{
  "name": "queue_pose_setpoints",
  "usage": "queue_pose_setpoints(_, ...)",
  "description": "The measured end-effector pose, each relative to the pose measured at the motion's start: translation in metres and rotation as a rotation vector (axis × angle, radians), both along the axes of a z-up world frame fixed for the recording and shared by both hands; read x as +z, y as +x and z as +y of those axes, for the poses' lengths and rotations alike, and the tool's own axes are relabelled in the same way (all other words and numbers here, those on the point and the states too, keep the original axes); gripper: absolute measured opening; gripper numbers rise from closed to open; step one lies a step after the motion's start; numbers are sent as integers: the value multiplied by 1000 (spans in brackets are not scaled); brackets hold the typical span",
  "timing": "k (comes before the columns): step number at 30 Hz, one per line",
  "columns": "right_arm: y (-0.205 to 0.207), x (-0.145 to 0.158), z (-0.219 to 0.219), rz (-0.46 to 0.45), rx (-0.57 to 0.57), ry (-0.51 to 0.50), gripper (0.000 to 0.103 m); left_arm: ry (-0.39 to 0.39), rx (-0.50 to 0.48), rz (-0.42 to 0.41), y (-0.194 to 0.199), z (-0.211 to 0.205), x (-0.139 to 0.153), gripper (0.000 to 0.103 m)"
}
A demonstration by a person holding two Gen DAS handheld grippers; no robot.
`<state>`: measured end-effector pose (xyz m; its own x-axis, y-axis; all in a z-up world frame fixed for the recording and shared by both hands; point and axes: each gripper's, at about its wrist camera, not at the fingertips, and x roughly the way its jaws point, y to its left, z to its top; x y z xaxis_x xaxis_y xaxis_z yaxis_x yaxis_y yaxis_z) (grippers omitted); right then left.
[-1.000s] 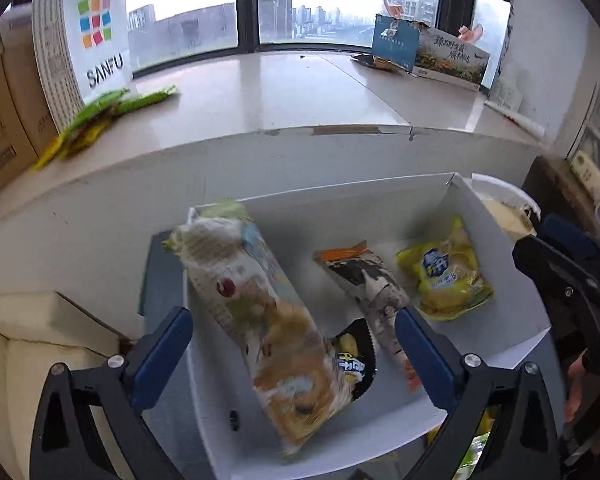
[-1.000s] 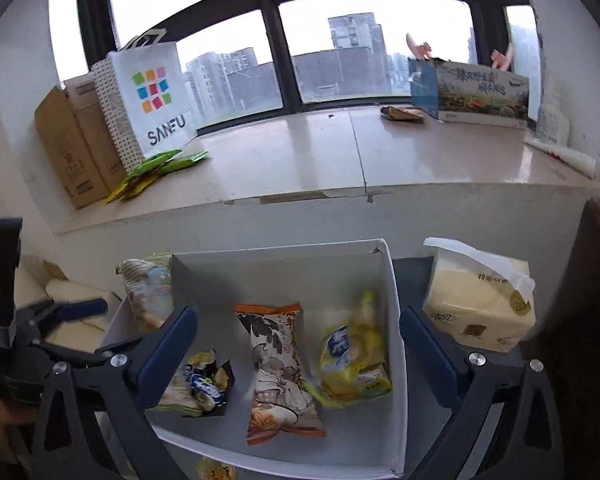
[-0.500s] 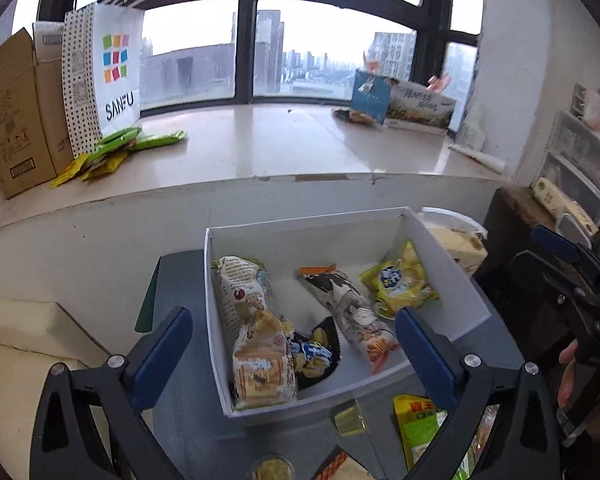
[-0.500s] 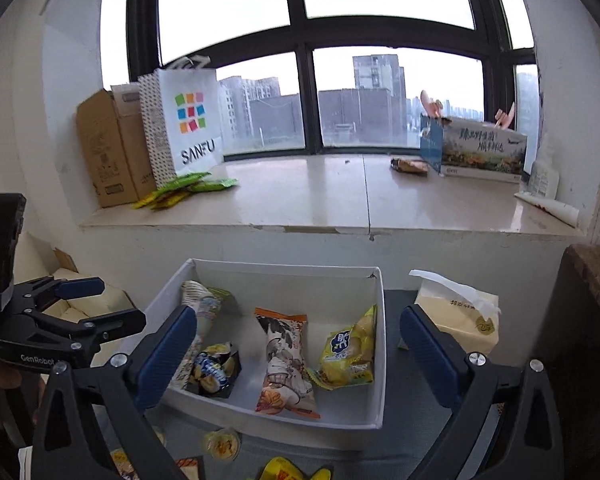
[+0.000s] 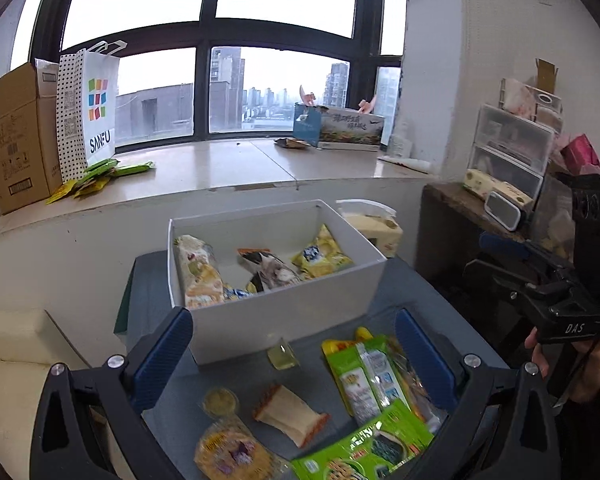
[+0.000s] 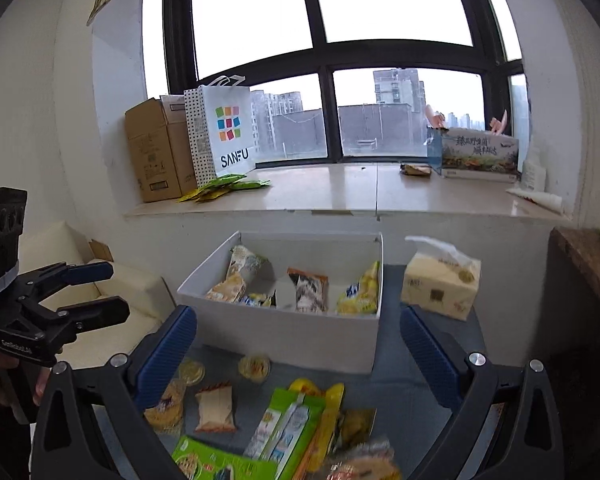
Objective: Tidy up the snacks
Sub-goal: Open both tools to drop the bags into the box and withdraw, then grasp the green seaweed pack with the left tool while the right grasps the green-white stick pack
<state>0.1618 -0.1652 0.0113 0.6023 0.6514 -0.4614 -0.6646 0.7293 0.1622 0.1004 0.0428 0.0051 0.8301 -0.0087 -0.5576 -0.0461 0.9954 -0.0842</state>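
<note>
Both grippers I'm holding stand wide apart with nothing between the fingers: the left gripper (image 5: 292, 354) and the right gripper (image 6: 298, 344) hover above the grey table (image 5: 412, 292). At my twelve o'clock sits the white box (image 5: 284, 312), holding a long yellow packet (image 5: 198, 276), a dark packet (image 5: 270, 268) and a yellow bag (image 5: 320, 254). Loose snacks lie nearer me: a green pouch (image 5: 364, 372) at five o'clock, a small wafer pack (image 5: 290, 410), a jelly cup (image 5: 282, 356). A tissue pack (image 6: 440, 284) stands at two o'clock.
</note>
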Motion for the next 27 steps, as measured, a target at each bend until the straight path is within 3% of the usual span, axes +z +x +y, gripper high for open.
queue_pose_setpoints(4, -24, -19, -23, 53, -16, 41, 103, -40, 1, 18, -19, -10, -15, 103)
queue_pose_setpoints(12, -57, -46, -51, 115, -25, 28, 103, -100, 29, 52, -50, -15, -36, 103)
queue_pose_setpoints(16, -57, -47, -52, 119, -30, 30, 103, -83, 10, 70, -52, -18, -42, 103)
queue_pose_setpoints(20, -59, -45, -53, 112, -35, 28, 103, 1, -121, 87, -47, -34, -49, 103)
queue_pose_setpoints(24, -62, -45, -57, 108, -37, 21, 103, 134, -327, 136, -39, -60, -68, 103)
queue_pose_setpoints(27, -65, -44, -61, 102, -44, 13, 103, 120, -493, 187, -29, -67, -87, 103)
